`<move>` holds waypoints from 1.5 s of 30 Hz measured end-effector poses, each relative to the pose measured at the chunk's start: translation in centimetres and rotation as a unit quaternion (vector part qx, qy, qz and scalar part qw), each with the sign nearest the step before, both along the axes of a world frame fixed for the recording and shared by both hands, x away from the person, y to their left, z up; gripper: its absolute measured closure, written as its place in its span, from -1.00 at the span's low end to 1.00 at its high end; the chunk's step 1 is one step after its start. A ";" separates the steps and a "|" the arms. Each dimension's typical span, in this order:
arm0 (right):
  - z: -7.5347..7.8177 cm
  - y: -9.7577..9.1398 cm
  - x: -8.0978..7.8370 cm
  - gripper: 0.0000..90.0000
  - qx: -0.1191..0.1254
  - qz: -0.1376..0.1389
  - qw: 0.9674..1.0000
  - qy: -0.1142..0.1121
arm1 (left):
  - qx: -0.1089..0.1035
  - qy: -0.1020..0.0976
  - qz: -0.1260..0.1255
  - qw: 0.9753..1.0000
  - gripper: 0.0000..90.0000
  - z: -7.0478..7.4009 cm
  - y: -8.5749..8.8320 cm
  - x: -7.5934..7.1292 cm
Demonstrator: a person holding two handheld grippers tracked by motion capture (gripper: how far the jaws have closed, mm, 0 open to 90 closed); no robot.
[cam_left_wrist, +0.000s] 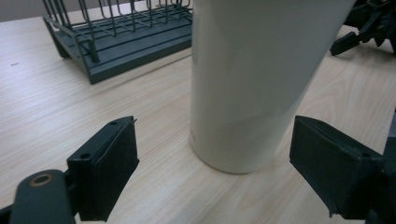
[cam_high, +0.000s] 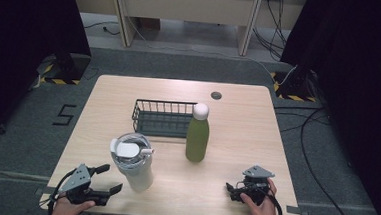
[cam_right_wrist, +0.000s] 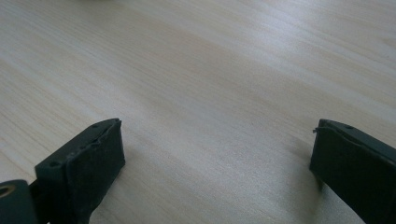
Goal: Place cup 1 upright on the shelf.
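Standing just ahead of the left gripper (cam_high: 110,178), a tall cream-white tapered tumbler with a clear lid (cam_high: 134,163) rests upright on the light wooden table (cam_high: 237,135). That gripper's jaws are spread wide, one to each side of the tumbler's base (cam_left_wrist: 233,154) in the left gripper view, short of touching it. Beyond the tumbler from this gripper lies a dark wire basket with a flat base (cam_left_wrist: 116,42), and farther off to its right sits the right gripper (cam_high: 232,189), held in the person's hand (cam_high: 262,209). Its jaws gape wide too, over bare wood. Ahead of the right gripper and somewhat to its left, an olive-green bottle with a white round cap (cam_high: 197,135) stands upright, close beside the basket's near corner.
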State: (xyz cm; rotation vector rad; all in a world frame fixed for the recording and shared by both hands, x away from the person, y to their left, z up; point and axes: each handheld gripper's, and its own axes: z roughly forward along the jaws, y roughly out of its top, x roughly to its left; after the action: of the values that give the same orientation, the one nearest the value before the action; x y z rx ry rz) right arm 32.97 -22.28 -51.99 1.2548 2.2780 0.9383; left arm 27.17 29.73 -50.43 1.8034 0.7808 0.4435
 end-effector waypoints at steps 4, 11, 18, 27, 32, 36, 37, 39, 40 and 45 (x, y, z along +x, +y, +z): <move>0.0 0.0 0.0 -0.93 0.000 0.000 1.000 0.000 | -0.014 -0.008 -0.005 1.000 -0.67 0.0 -0.5 -0.1; 0.0 0.0 0.0 -0.93 0.000 0.000 1.000 0.000 | -0.020 -0.023 -0.012 0.999 -0.67 -0.2 -1.9 0.0; 0.0 0.0 0.0 -0.93 0.000 0.000 1.000 0.000 | -0.026 -0.036 -0.009 0.999 -0.67 -0.2 -2.8 0.4; 0.0 0.0 0.0 -0.93 0.000 0.001 1.000 0.000 | -0.020 -0.039 -0.018 0.999 -0.67 -0.3 -3.9 0.9; 0.0 0.0 0.0 -0.93 -0.001 0.002 1.000 -0.002 | -0.010 -0.044 -0.021 0.999 -0.71 -0.3 -4.7 1.5; 0.0 0.0 0.0 -0.93 0.000 0.001 1.000 0.000 | -0.007 -0.047 -0.023 0.999 -0.75 -0.2 -5.1 1.9; 0.0 0.0 0.0 -0.93 0.000 0.001 1.000 0.000 | -0.007 -0.047 -0.023 0.999 -0.76 -0.2 -5.1 1.9; 0.0 0.0 0.0 -0.93 0.000 0.001 1.000 -0.001 | -0.008 -0.047 -0.023 0.999 -0.77 -0.3 -5.3 2.1; 0.0 0.0 0.0 -0.93 0.000 0.001 1.000 -0.001 | -0.008 -0.048 -0.023 0.999 -0.78 -0.3 -5.4 2.1; 0.0 0.0 0.0 -0.93 0.000 0.001 1.000 -0.001 | -0.017 -0.046 -0.019 0.999 -0.79 -0.4 -5.6 2.3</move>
State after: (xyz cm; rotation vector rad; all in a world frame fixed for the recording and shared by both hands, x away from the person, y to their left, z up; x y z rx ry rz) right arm 32.99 -22.28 -51.99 1.2516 2.2787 0.9392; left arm 29.48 24.11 -50.87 1.7507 0.6846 0.4814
